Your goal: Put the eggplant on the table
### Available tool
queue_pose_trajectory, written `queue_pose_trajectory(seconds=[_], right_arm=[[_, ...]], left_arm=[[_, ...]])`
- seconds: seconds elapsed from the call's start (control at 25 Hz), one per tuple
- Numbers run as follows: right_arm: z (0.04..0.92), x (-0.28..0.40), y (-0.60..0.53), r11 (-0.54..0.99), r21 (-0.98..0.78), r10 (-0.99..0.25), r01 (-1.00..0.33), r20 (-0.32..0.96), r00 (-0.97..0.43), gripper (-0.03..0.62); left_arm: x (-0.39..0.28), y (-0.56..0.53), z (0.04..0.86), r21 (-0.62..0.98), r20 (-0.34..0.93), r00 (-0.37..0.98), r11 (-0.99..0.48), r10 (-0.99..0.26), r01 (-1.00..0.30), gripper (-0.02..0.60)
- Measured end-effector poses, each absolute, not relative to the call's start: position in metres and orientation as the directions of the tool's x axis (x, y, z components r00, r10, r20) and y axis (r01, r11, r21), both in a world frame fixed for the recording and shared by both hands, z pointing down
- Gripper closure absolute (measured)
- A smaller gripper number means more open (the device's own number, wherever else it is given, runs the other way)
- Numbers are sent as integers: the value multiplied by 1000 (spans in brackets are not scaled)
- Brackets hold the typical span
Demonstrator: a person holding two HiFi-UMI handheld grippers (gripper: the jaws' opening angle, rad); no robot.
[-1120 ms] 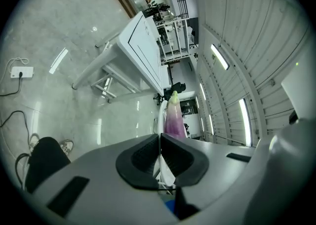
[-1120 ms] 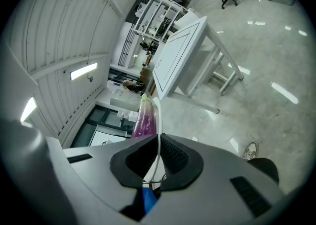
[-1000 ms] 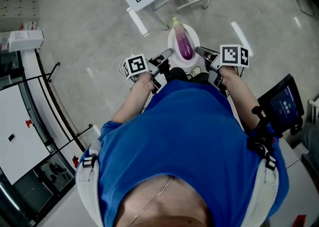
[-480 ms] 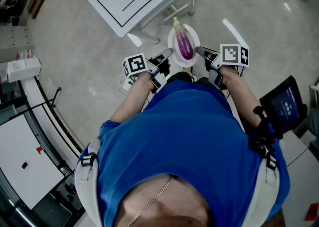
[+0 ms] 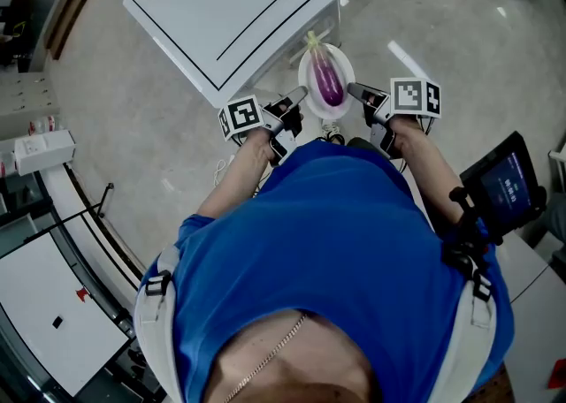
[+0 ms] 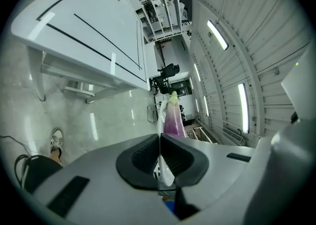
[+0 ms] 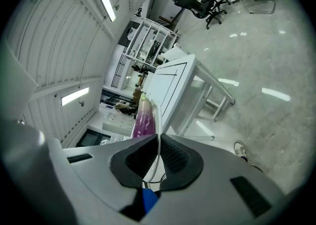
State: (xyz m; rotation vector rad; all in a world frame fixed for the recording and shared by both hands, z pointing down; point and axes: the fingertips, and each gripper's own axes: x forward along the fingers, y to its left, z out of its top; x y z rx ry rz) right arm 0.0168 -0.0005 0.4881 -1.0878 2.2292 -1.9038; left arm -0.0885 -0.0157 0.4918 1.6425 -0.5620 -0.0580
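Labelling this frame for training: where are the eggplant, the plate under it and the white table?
eggplant [image 5: 329, 81], head view, purple middle.
plate [image 5: 306, 83], head view, bare left rim.
table [image 5: 221, 12], head view, white top.

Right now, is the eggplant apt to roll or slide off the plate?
Probably rolls if tilted: the eggplant looks round and glossy, lying loose on a shallow plate. Likely steady if kept level, since the left tool and right tool clamp opposite rims.

Left claw [image 5: 299, 94], right claw [image 5: 353, 88] — both clamped on the plate [image 5: 346, 69] rim.
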Motion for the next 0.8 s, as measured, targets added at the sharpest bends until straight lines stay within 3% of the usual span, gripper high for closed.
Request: queue_pose_trajectory(seconds=[0.44, 0.8], right_arm=[[491, 19, -3, 12, -874, -496, -487, 418, -761, 577], [484, 13, -14, 64, -873, -408, -483, 419, -811, 577]], left_arm=[[-87, -18, 494, 945, 283, 872, -36, -401, -324, 558], [-94, -16, 489, 947, 283, 819, 7, -499, -323, 558]])
